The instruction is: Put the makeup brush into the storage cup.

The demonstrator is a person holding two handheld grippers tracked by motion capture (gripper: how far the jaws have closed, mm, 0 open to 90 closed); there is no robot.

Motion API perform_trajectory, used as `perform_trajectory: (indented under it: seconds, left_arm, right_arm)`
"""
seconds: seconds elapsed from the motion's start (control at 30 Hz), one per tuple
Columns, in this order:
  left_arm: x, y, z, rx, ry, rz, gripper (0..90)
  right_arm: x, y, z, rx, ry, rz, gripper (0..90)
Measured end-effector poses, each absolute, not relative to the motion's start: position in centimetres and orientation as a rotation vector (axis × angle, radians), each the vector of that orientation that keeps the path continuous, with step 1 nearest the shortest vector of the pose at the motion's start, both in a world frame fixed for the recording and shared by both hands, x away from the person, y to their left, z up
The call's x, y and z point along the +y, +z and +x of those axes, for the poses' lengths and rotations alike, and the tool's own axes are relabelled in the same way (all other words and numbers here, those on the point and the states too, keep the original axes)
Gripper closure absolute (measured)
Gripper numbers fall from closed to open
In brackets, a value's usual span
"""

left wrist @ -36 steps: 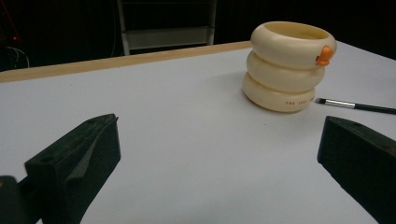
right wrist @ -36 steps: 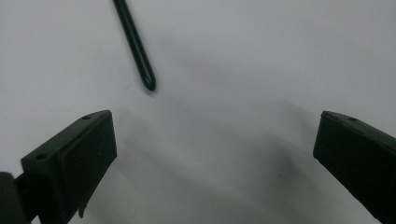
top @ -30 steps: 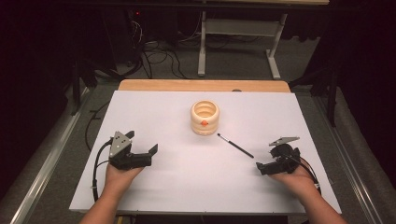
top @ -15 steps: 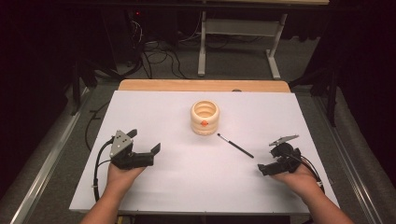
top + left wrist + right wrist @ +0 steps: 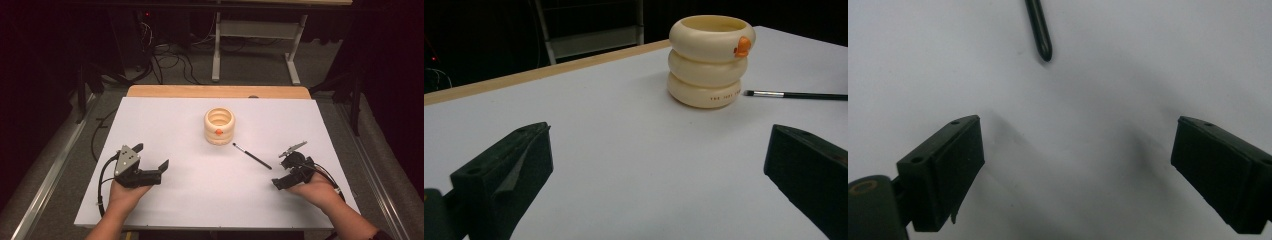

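A cream cup (image 5: pixel 219 126) made of three stacked rings, with an orange mark, stands upright mid-table. A thin black brush (image 5: pixel 251 155) lies flat to its right, bristles toward the cup. My left gripper (image 5: pixel 152 155) rests at the front left, open and empty, and points at the cup (image 5: pixel 710 60) and the brush (image 5: pixel 794 94). My right gripper (image 5: pixel 280 169) sits at the front right, just short of the brush's handle end (image 5: pixel 1039 30). Its jaws have just been closing a little. They still stand wide apart over bare table, with nothing between them.
The white table top (image 5: pixel 175 125) has a wooden strip along its far edge (image 5: pixel 215 91). Behind it are desk legs and cables on a dark floor. Metal rails run down both sides of the table.
Both hands stay about where they were. The cup and the brush have not moved.
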State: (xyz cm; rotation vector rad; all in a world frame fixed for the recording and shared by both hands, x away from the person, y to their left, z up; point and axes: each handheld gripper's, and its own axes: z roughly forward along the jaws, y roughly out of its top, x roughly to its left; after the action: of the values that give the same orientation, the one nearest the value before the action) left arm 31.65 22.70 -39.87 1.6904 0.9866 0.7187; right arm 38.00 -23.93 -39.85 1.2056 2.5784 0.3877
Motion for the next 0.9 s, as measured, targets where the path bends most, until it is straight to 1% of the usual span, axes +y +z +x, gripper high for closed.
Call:
perform_trajectory:
  seconds: [0.1, 0.2, 0.3, 0.33, 0.57, 0.8, 0.9]
  left_arm:
    - [22.9, -40.0, 31.5, 0.994, 0.712, 1.696, 0.0]
    - [23.4, -40.0, 31.4, 1.022, 0.692, 1.665, 0.0]
    - [23.5, -39.9, 31.6, 1.019, 0.693, 1.66, 0.0]
    - [23.4, -39.9, 31.7, 1.018, 0.693, 1.662, 0.0]
    - [22.7, -40.1, 32.2, 1.006, 0.676, 1.68, 0.0]
    - [21.8, -39.6, 32.6, 0.966, 0.696, 1.685, 0.0]
    - [21.4, -39.6, 32.7, 0.963, 0.669, 1.684, 0.0]
  right_arm:
    - [-23.7, -39.8, 38.1, 2.612, 0.377, 1.204, 10.2]
    - [-23.4, -39.6, 38.3, 2.636, 0.359, 1.195, 11.4]
    - [-23.1, -39.1, 38.8, 2.661, 0.335, 1.182, 14.2]
    - [-23.0, -38.9, 39.0, 2.672, 0.337, 1.169, 15.3]
    - [-22.4, -38.7, 39.7, 2.726, 0.292, 1.151, 15.8]
    - [-22.2, -38.7, 40.1, 2.735, 0.251, 1.143, 16.9]
    - [-21.9, -38.4, 40.1, 2.746, 0.233, 1.134, 19.6]
